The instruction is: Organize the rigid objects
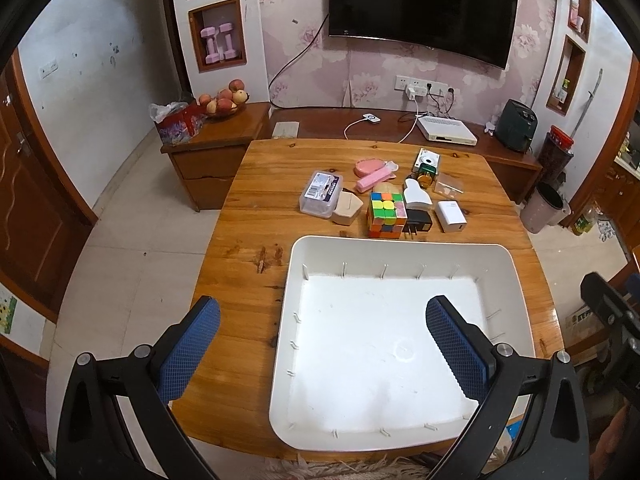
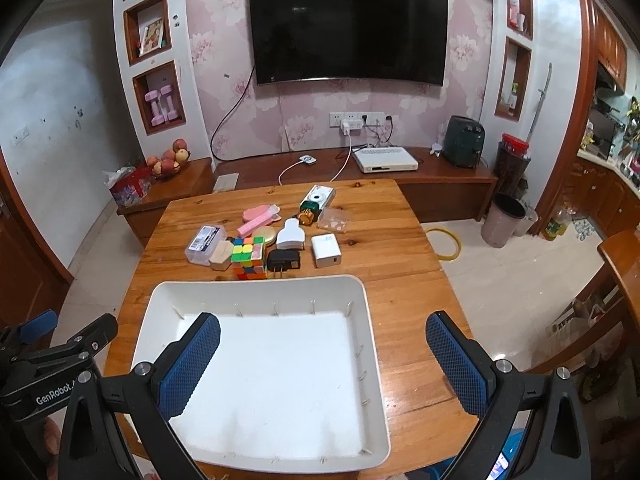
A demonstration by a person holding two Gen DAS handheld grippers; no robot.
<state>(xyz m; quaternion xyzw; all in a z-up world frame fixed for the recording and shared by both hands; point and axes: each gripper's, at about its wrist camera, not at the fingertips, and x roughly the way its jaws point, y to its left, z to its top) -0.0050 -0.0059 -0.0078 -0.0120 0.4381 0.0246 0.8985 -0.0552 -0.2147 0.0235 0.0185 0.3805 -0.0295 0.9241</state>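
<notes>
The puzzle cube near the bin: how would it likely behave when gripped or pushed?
The puzzle cube looks stiff and boxy, so it should slide, not roll. Its glossy faces may be slightly slippery. The black plug sits right beside it and would likely get nudged by a sideways push.

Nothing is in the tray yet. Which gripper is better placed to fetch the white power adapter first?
Probably the right gripper. The white power adapter lies at the cluster's right end, almost straight ahead of it. The left gripper is equally open and empty, but sits further left.

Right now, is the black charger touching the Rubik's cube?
Cannot tell. In both wrist views the black charger sits tight against the Rubik's cube; neither shows contact or gap plainly.
</notes>
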